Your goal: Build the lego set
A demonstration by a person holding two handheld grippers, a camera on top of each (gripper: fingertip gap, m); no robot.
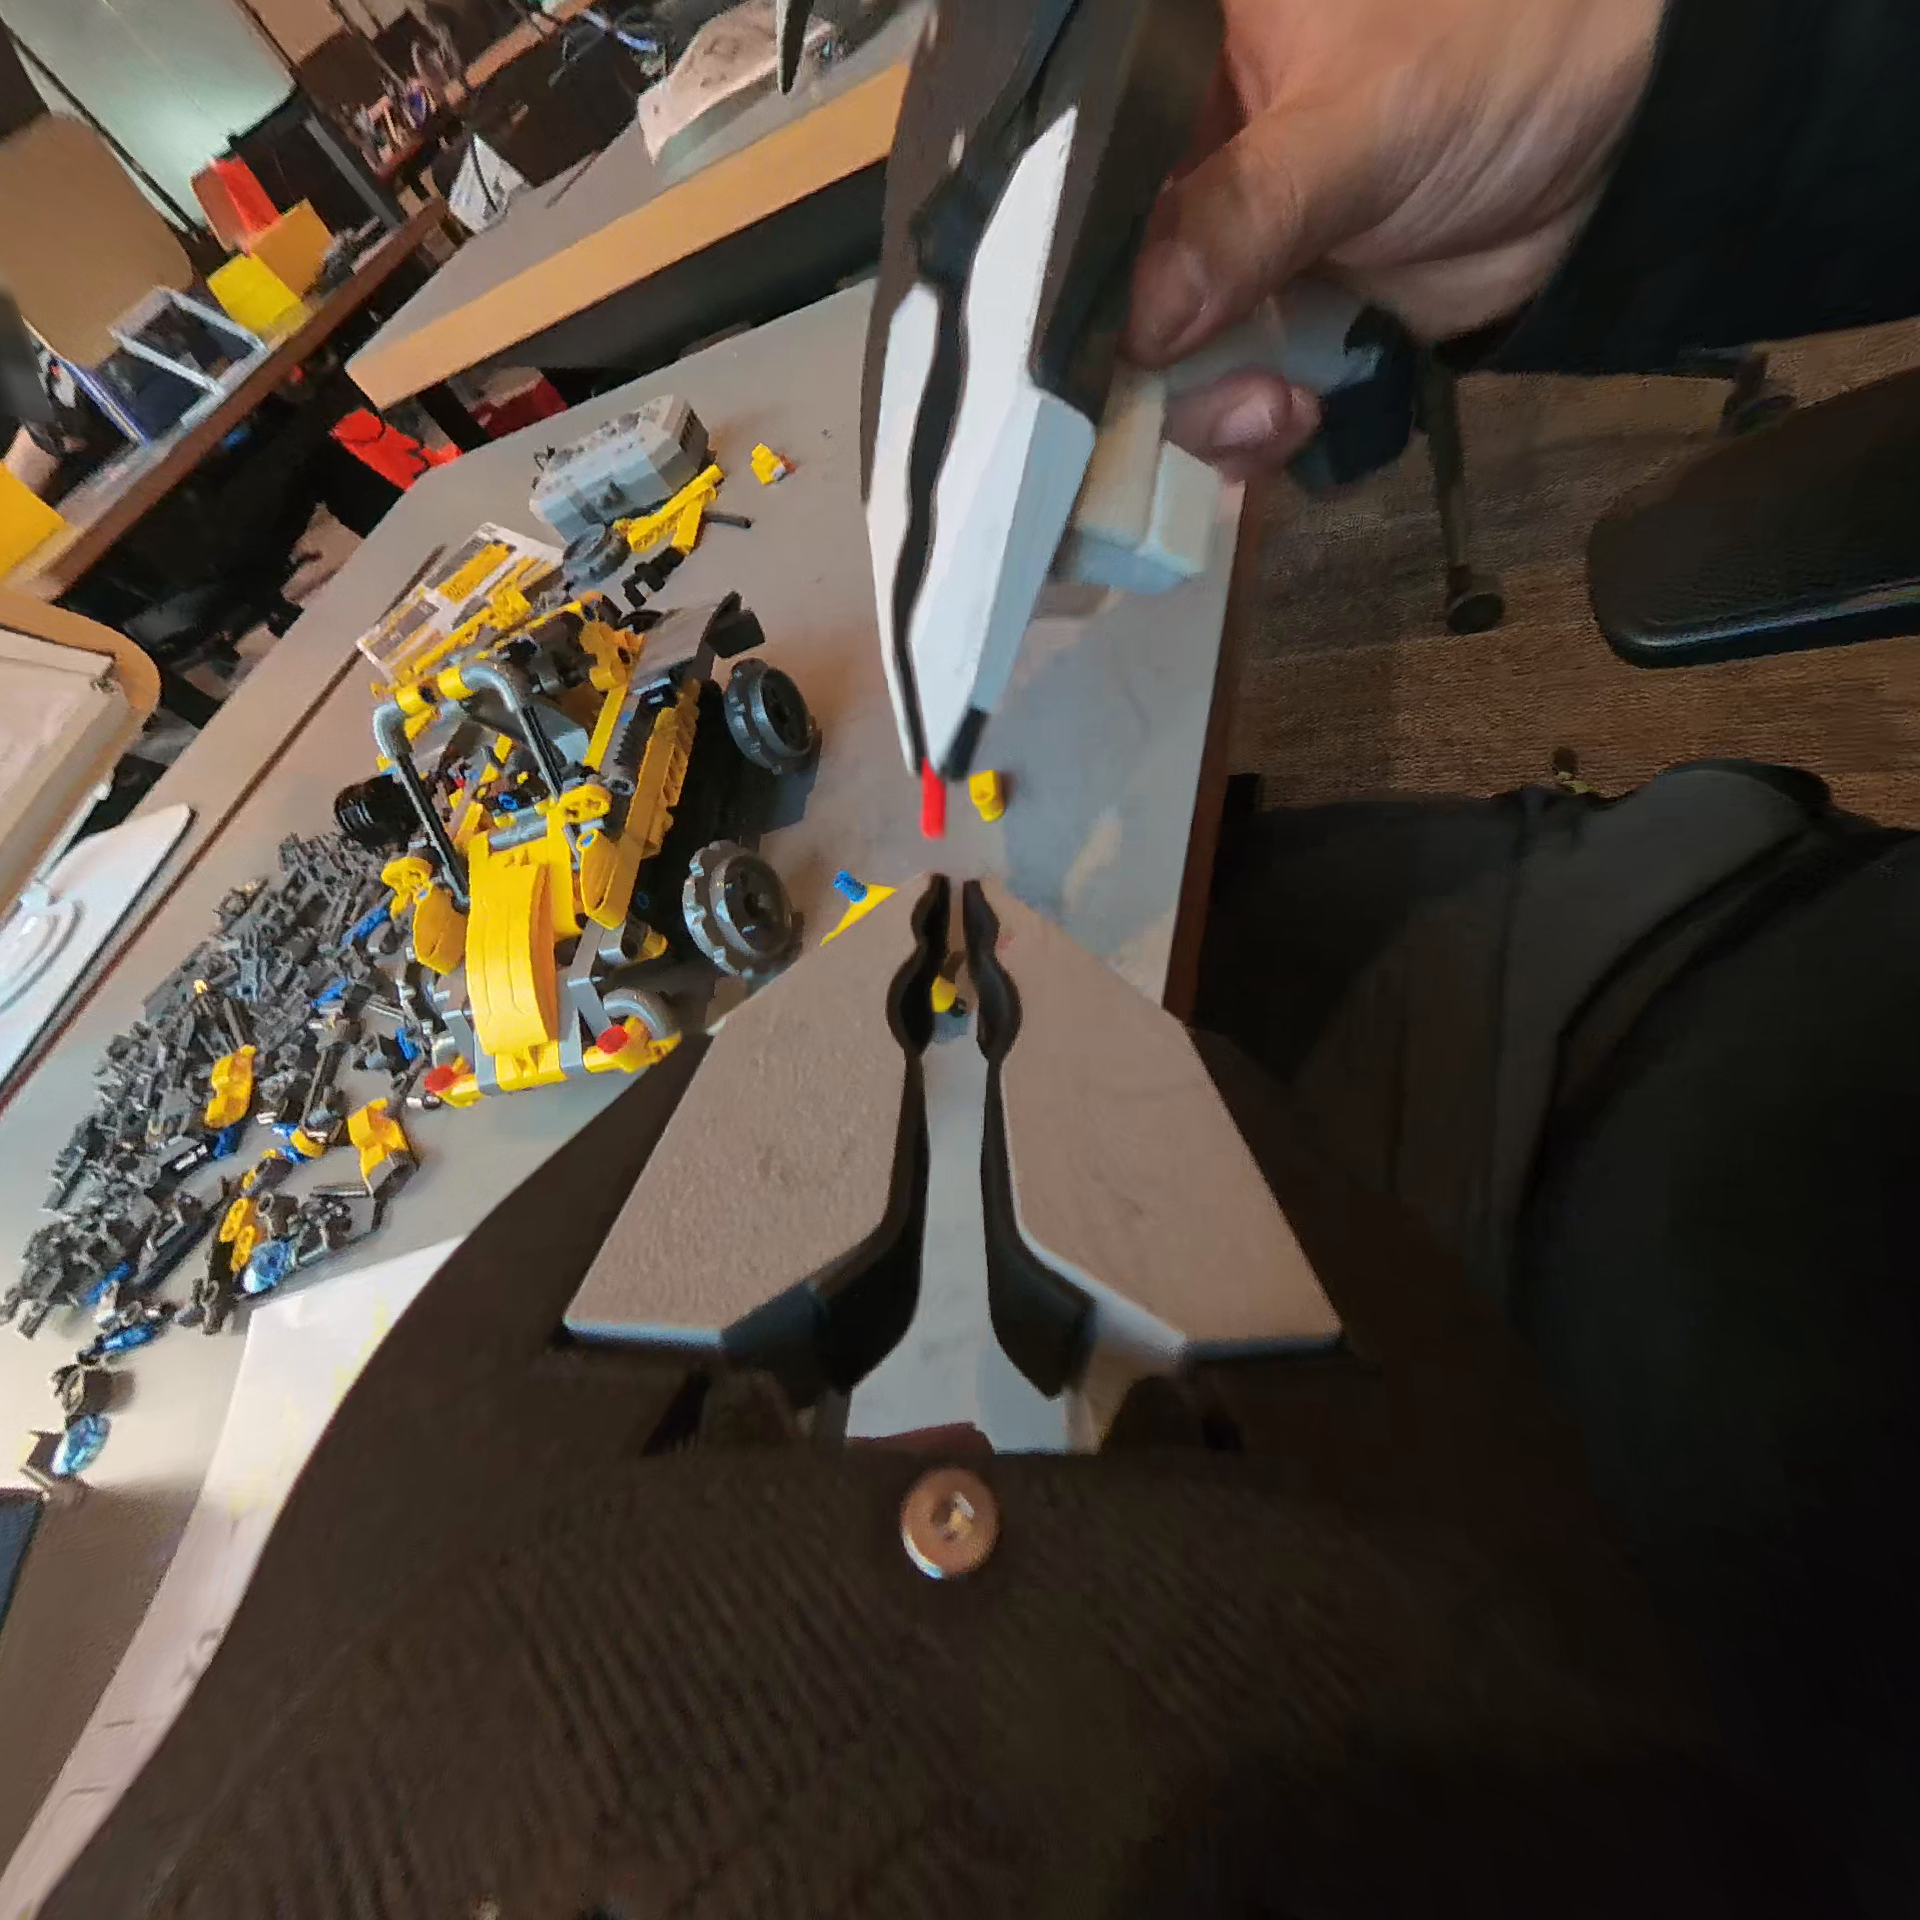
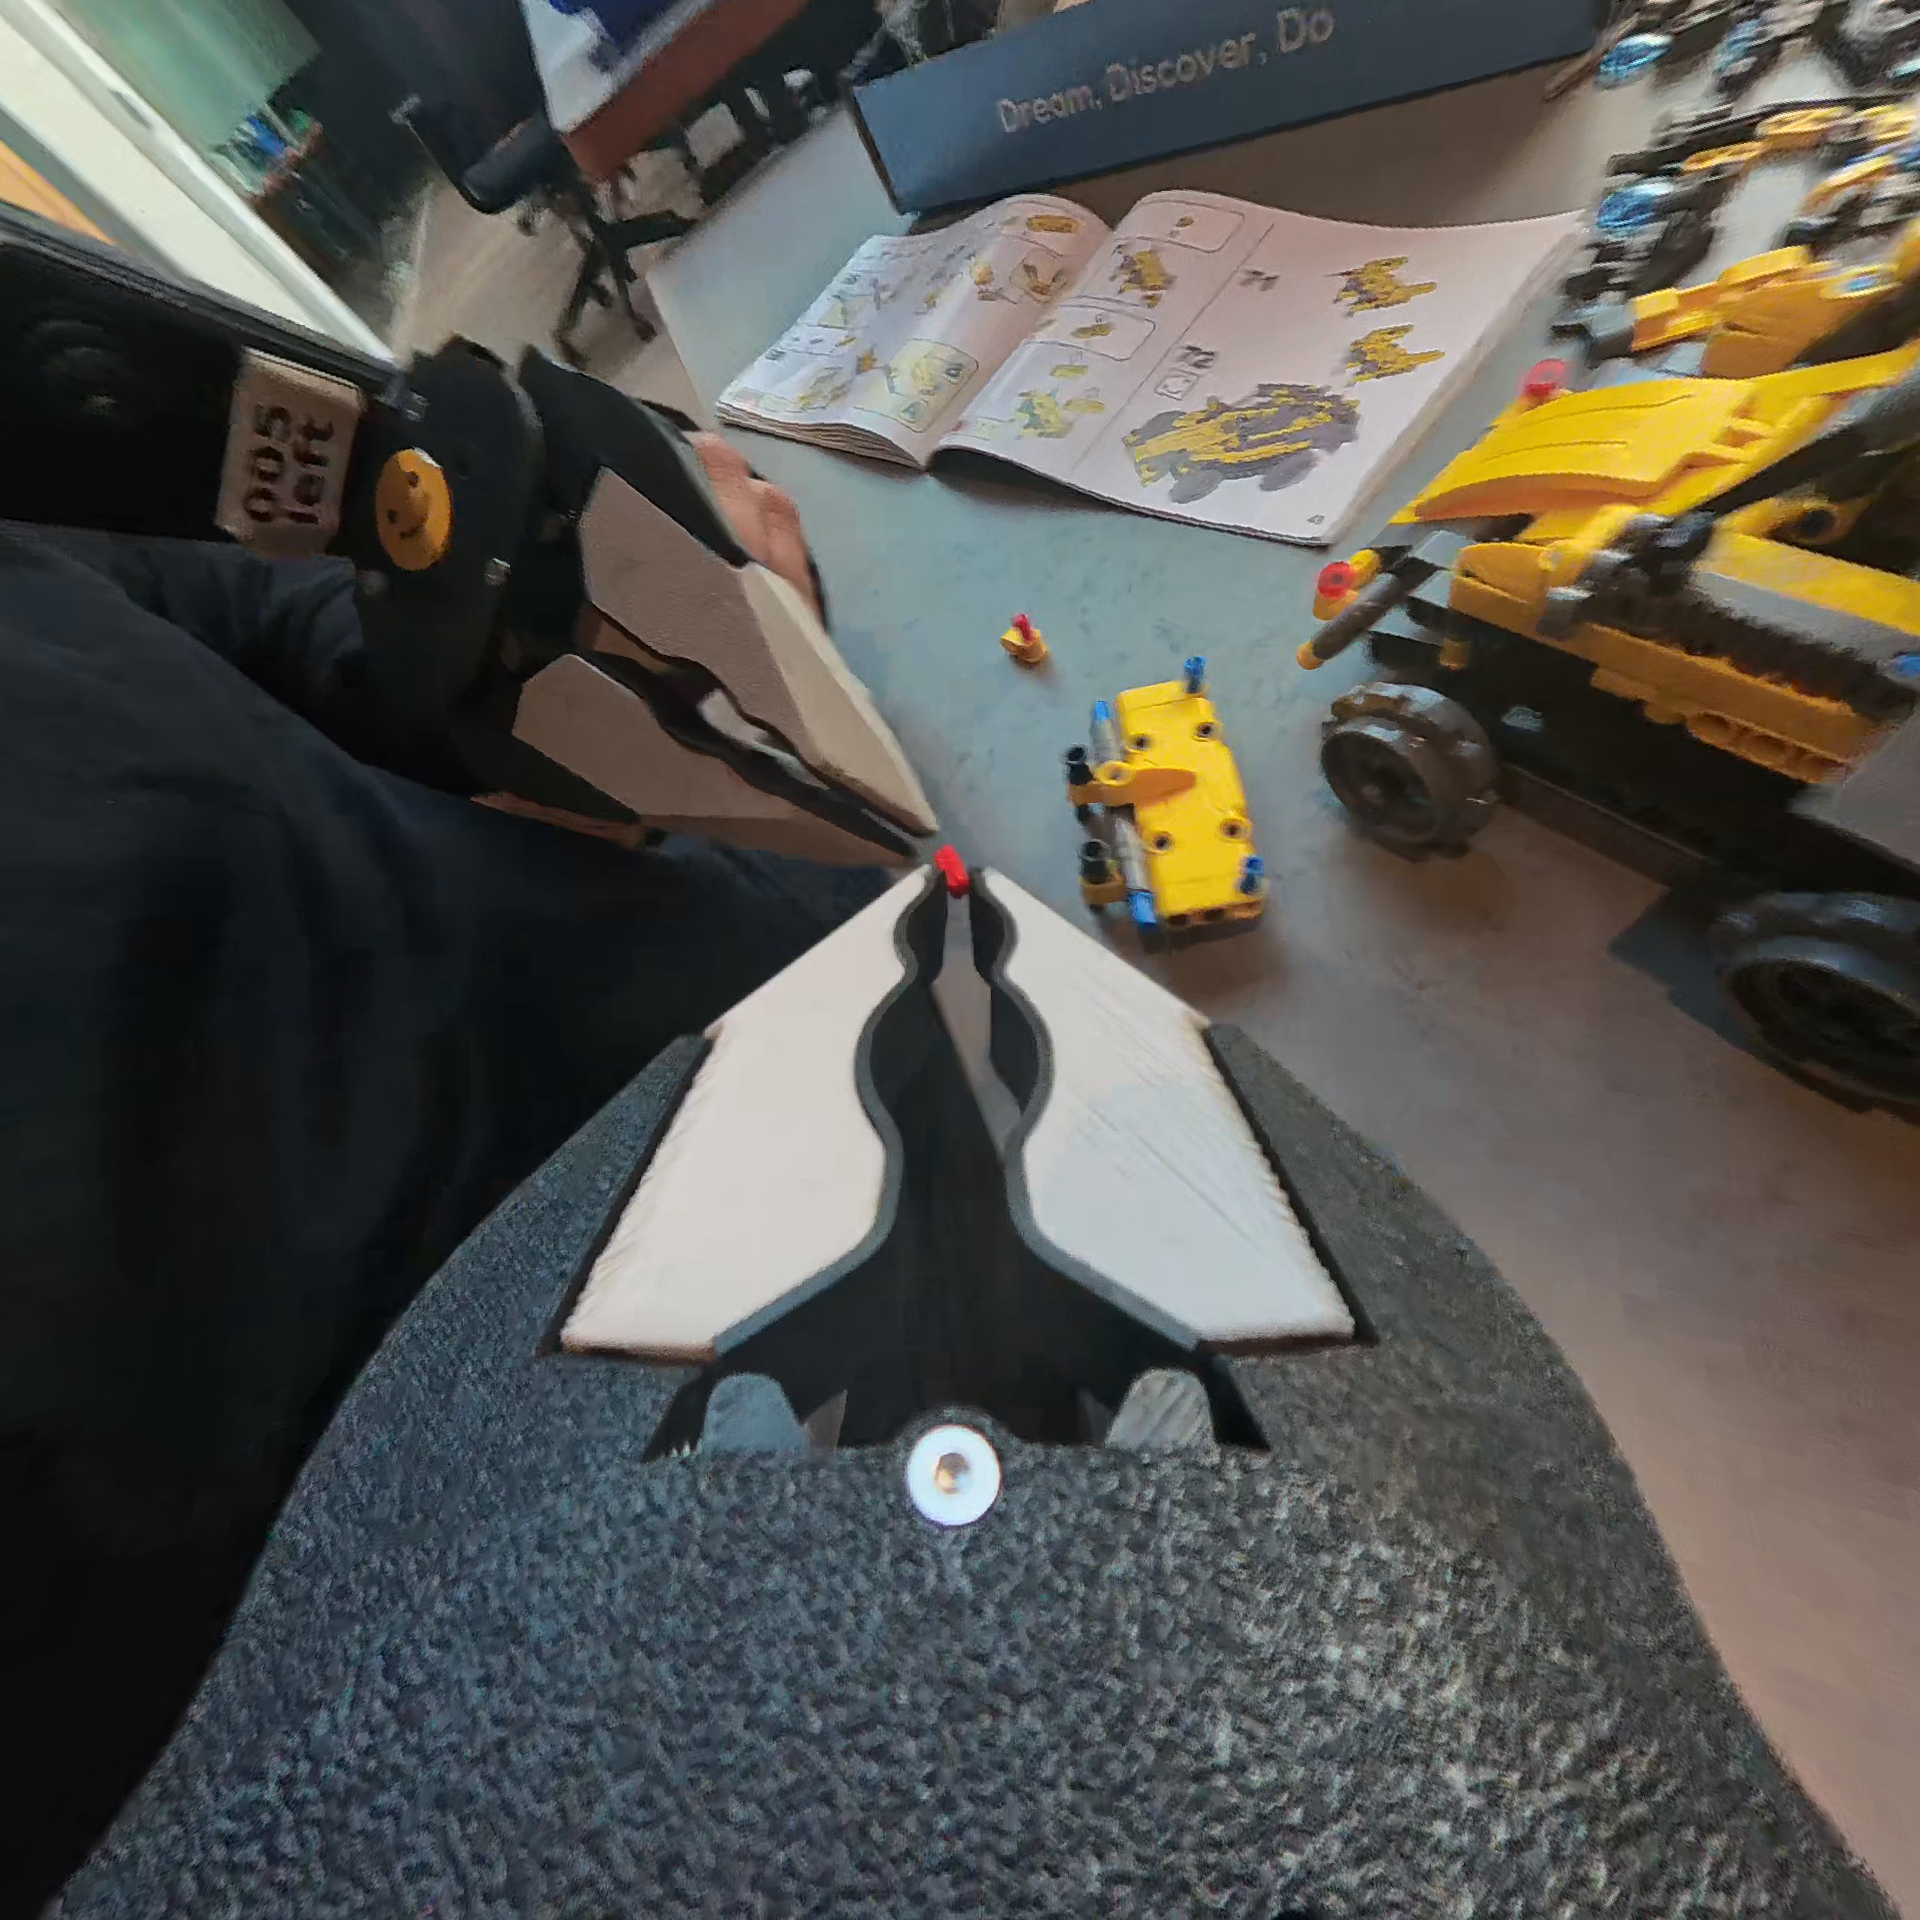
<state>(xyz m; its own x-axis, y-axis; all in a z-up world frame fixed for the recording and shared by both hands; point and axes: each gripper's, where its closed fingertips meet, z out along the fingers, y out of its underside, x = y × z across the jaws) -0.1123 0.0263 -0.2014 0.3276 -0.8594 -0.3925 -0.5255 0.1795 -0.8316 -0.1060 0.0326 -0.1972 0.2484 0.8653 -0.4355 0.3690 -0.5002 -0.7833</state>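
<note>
Right wrist view: right gripper (image 2: 951,883) clamped on small red plastic peg (image 2: 949,869), tips meeting left gripper (image 2: 920,831), whose jaws look closed. Beyond, on grey tabletop (image 2: 1351,1039): yellow brick block (image 2: 1174,810), open printed instruction booklet (image 2: 1132,353), dark lettered box (image 2: 1226,94). Office chairs behind.

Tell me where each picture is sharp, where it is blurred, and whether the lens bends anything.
Left wrist view: the yellow model vehicle is fairly sharp; the hand on the right gripper and the far desks are smeared. Right wrist view: the red pin in the jaws is crisp; the instruction booklet is soft, the edges streaked. Both are wide-angle, bowing the table edges.
</note>
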